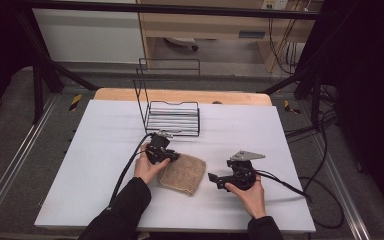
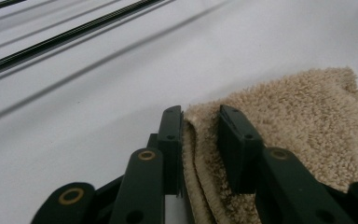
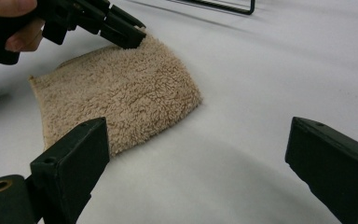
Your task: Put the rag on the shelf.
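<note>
Towel [image 1: 182, 173], tan and folded, lies flat on the white table [image 1: 95, 150], near the black wire rack [image 1: 172, 117], which holds nothing. Left gripper [image 1: 172, 156] pinches the towel's corner. Right gripper [image 1: 214, 180], just beside it, stands wide apart, holding nothing.

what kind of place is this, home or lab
Most likely a lab recording bench: a white table boxed in by a black metal frame, cables trailing over the floor, and a person working hand-held grippers on a folded towel beside a wire rack.
</note>
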`<state>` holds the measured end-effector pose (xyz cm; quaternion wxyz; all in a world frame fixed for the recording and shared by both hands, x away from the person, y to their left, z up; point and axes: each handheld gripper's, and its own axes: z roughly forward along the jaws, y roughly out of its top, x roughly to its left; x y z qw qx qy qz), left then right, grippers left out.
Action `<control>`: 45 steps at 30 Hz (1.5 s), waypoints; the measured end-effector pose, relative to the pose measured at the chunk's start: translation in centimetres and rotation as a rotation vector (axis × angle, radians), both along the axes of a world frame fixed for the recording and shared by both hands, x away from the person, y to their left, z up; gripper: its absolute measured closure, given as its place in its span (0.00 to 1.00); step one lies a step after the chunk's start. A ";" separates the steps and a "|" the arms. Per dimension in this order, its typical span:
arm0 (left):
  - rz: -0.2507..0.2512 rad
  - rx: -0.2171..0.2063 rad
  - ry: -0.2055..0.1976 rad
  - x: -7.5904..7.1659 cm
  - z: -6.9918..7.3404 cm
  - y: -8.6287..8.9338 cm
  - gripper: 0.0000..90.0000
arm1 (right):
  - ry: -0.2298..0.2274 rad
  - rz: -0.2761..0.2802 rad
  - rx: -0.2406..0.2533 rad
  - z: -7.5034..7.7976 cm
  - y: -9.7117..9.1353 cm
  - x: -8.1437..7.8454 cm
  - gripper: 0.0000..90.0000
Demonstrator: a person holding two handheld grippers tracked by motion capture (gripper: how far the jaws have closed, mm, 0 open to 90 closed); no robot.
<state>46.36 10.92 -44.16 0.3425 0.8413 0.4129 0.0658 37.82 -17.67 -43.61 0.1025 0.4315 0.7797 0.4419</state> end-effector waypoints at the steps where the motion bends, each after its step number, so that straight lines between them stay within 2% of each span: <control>1: -0.001 0.001 0.001 0.0 0.0 0.0 0.80 | -0.003 -0.003 0.000 0.0 0.2 0.1 0.08; 4: -0.001 -0.003 0.009 0.0 0.0 0.0 0.83 | 0.002 -0.012 0.016 -0.1 0.7 0.5 0.11; 7: -0.008 -0.004 0.019 0.1 0.0 0.1 0.87 | -0.006 -0.029 -0.015 -0.3 1.2 1.1 0.13; 9: -0.010 -0.006 0.016 0.0 0.0 0.1 0.89 | 0.007 -0.048 -0.016 -0.4 1.7 1.4 0.16; 12: -0.012 0.000 0.015 0.0 0.0 0.0 0.90 | 0.004 -0.046 -0.004 -0.5 2.5 2.1 0.23; 14: -0.014 0.003 0.011 0.0 0.0 0.0 0.90 | -0.010 -0.054 -0.013 -0.6 3.0 2.5 0.28; 19: -0.025 0.016 -0.011 -0.2 0.0 -0.1 0.90 | 0.007 -0.078 -0.038 -1.3 4.0 3.6 0.41; 25: -0.028 0.003 0.002 0.0 -0.1 0.1 0.90 | 0.051 -0.089 -0.065 -1.9 4.3 3.8 0.60; 28: -0.031 0.007 -0.001 0.0 -0.1 0.0 0.90 | 0.074 -0.093 -0.050 -1.9 4.4 3.7 0.68; 36: -0.040 0.028 -0.017 -0.1 0.0 -0.2 0.90 | 0.133 -0.137 -0.001 -1.9 4.7 3.6 0.79; 39: -0.044 0.031 -0.023 -0.1 0.0 -0.2 0.90 | 0.145 -0.130 -0.009 -1.8 4.9 3.7 0.84; 43: -0.048 0.023 -0.021 -0.1 0.0 -0.1 0.90 | 0.168 -0.139 -0.009 -1.7 5.1 3.8 0.91; 45: -0.044 0.007 -0.004 0.1 0.0 0.1 0.90 | 0.178 -0.138 -0.003 -1.6 5.1 3.9 0.94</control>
